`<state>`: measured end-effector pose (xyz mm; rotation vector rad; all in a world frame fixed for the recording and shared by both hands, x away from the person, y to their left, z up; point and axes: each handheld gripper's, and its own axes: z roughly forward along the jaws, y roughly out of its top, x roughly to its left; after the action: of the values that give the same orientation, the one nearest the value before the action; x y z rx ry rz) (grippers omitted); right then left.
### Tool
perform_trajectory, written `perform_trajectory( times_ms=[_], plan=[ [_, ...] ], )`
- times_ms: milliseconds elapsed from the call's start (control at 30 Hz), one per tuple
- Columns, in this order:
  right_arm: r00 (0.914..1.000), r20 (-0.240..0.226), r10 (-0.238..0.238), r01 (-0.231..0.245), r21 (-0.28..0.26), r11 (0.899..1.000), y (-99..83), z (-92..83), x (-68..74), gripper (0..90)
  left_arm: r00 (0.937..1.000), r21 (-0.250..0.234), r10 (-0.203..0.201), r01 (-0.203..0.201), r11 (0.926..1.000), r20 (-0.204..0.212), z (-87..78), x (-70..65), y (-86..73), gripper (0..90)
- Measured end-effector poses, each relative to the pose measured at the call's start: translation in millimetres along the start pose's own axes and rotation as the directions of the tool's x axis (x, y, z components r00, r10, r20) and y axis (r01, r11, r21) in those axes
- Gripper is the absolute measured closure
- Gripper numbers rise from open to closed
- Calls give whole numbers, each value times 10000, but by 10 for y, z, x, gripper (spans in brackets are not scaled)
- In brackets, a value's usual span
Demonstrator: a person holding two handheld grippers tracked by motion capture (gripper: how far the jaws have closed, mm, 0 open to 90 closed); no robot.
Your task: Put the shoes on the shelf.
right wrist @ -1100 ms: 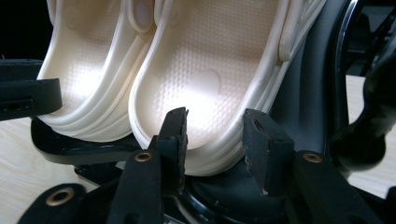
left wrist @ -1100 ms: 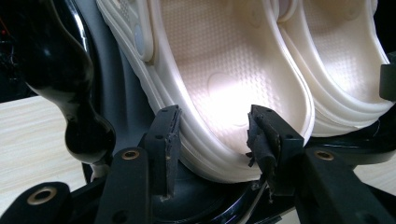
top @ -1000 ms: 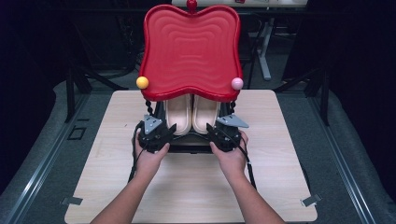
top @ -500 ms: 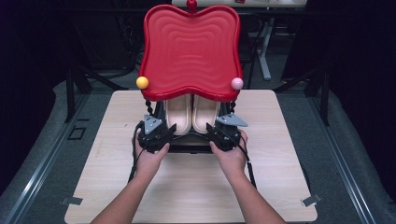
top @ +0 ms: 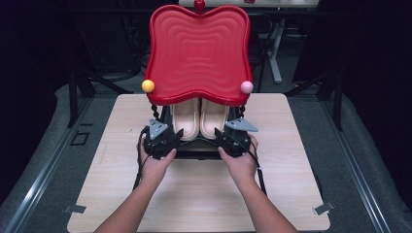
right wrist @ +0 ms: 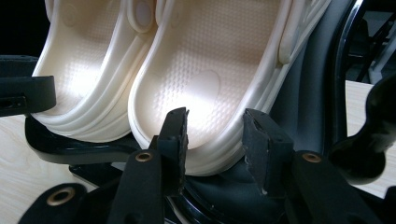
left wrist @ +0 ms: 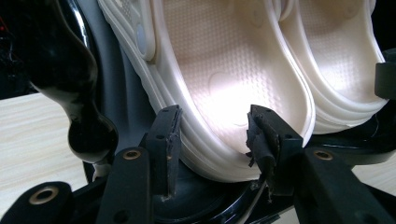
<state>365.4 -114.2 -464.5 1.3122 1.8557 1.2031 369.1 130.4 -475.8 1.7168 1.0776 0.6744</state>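
both grippers' fingers (left wrist: 168,140) straddle cream clogs (left wrist: 224,84), apart.

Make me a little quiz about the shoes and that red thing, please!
1. True or false: the two cream shoes sit side by side under the red top.
2. What colour is the ball at the red top's left corner in the high view? A green, B yellow, C blue.
3. Fill in: the left gripper and the right gripper each point at a shoe's ____ end.
Key: 1 true; 2 B; 3 heel.
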Motion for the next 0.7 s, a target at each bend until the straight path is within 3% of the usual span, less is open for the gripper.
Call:
perform_trajectory(
  times_ms=[233,700],
  plan=[
    [9999,-39,95,-95,-58,9999,-8,-28,-1,582,9999,-92,19,-17,10000,151,-46,-25,-9,524],
    [9995,-197,-250,245,-241,9994,-31,-285,17,556,9975,-284,294,-276,9992,650,-359,-99,-40,511]
  ],
)
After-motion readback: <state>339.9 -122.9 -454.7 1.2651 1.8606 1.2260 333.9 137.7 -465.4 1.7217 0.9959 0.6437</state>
